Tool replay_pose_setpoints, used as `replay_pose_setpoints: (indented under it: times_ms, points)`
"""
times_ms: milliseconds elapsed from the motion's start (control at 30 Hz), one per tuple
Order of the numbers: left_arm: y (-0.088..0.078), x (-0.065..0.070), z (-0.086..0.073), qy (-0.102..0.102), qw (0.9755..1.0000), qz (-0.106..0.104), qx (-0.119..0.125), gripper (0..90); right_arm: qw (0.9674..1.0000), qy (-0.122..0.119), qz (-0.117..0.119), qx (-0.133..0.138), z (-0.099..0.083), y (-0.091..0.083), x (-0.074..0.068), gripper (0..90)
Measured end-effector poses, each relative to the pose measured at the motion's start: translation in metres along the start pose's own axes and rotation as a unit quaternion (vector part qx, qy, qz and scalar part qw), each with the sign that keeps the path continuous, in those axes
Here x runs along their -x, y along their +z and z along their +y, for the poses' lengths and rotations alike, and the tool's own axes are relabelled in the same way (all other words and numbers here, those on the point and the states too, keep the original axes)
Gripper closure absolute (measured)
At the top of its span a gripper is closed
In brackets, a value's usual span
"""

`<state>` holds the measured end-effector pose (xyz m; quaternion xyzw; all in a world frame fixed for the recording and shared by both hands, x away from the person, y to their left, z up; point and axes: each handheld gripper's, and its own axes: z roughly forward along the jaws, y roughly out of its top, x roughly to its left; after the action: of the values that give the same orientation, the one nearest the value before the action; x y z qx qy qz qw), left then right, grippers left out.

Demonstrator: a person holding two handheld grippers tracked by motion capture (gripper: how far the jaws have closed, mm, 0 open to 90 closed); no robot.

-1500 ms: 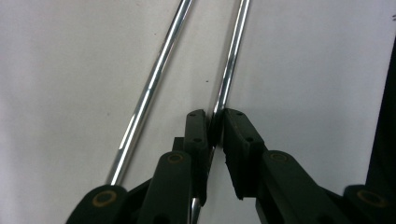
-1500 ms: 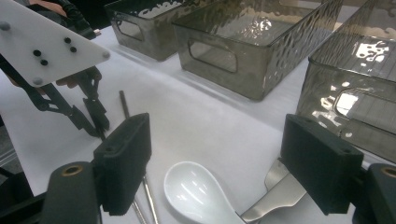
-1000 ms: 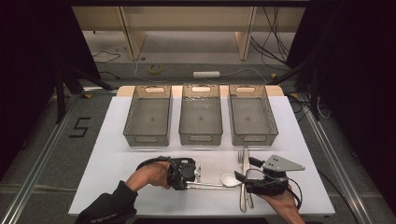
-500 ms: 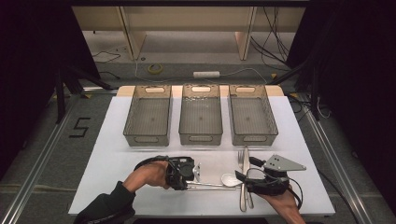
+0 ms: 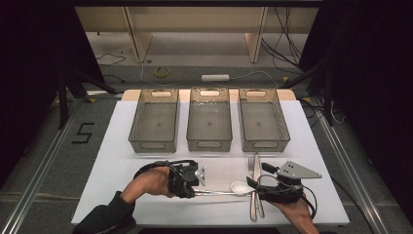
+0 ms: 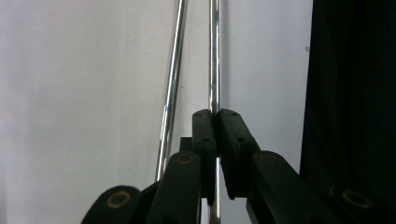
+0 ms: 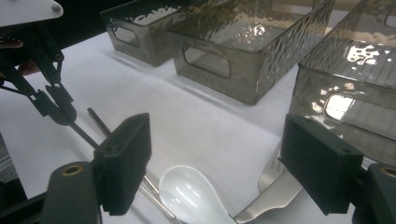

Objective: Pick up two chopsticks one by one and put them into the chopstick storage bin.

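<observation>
Three grey bins (image 5: 209,124) at back of my white counter (image 5: 112,165). R tongs (image 5: 260,187) wide open over white spoon (image 5: 241,187), nothing held. L tongs (image 5: 197,181) clamped shut on thin metal rod (image 6: 214,56), near front edge.

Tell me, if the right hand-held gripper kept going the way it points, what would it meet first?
Probably the white spoon, lying low between the open jaws of the right hand-held gripper; beyond it stand the bins. Depth is hard to judge.
</observation>
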<state>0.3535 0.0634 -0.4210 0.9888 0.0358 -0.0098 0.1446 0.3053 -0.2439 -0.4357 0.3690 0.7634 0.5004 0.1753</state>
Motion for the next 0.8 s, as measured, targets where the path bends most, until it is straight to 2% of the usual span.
replay_pose_setpoints:
  times_ms: [133, 233, 300, 367, 433, 500, 533, 567, 667, 733, 800]
  points:
    - [-0.012, -0.006, -0.008, -0.029, 0.9993, 0.012, 0.021, 84.6, 0.9999, 0.002, -0.003, 0.01, 0.001, -0.003, 0.0, 25.7]
    - [-0.023, -0.011, -0.013, -0.051, 0.9976, 0.022, 0.042, 84.6, 0.9999, 0.002, -0.004, 0.013, 0.001, -0.003, 0.001, 25.7]
    - [-0.031, -0.015, -0.017, -0.068, 0.9954, 0.037, 0.058, 84.6, 0.9999, 0.002, -0.004, 0.013, 0.001, -0.003, 0.0, 25.7]
    - [-0.039, -0.019, -0.022, -0.087, 0.9918, 0.048, 0.081, 84.6, 0.9999, 0.001, -0.005, 0.011, 0.001, -0.003, 0.0, 25.7]
    - [-0.047, -0.024, -0.027, -0.114, 0.9857, 0.065, 0.106, 84.6, 0.9999, 0.002, -0.005, 0.012, 0.001, -0.003, 0.0, 25.7]
    - [-0.055, -0.03, -0.032, -0.139, 0.9783, 0.081, 0.13, 84.6, 0.9999, 0.002, -0.005, 0.011, 0.001, -0.003, 0.0, 25.7]
    - [-0.058, -0.033, -0.035, -0.153, 0.9734, 0.092, 0.144, 84.6, 0.9999, 0.002, -0.005, 0.011, 0.001, -0.003, 0.0, 25.8]
    - [-0.061, -0.036, -0.038, -0.167, 0.9689, 0.098, 0.154, 84.6, 0.9999, 0.002, -0.005, 0.01, 0.001, -0.002, 0.0, 25.8]
    - [-0.068, -0.045, -0.046, -0.195, 0.9587, 0.114, 0.172, 84.6, 0.9999, 0.001, -0.004, 0.009, 0.0, -0.002, 0.0, 25.8]
    - [-0.07, -0.05, -0.052, -0.207, 0.9543, 0.116, 0.182, 84.6, 1.0, 0.001, -0.004, 0.009, 0.0, -0.002, 0.0, 25.8]
    - [-0.073, -0.055, -0.058, -0.22, 0.9495, 0.128, 0.183, 84.6, 1.0, 0.001, -0.004, 0.008, 0.0, -0.002, 0.0, 25.8]
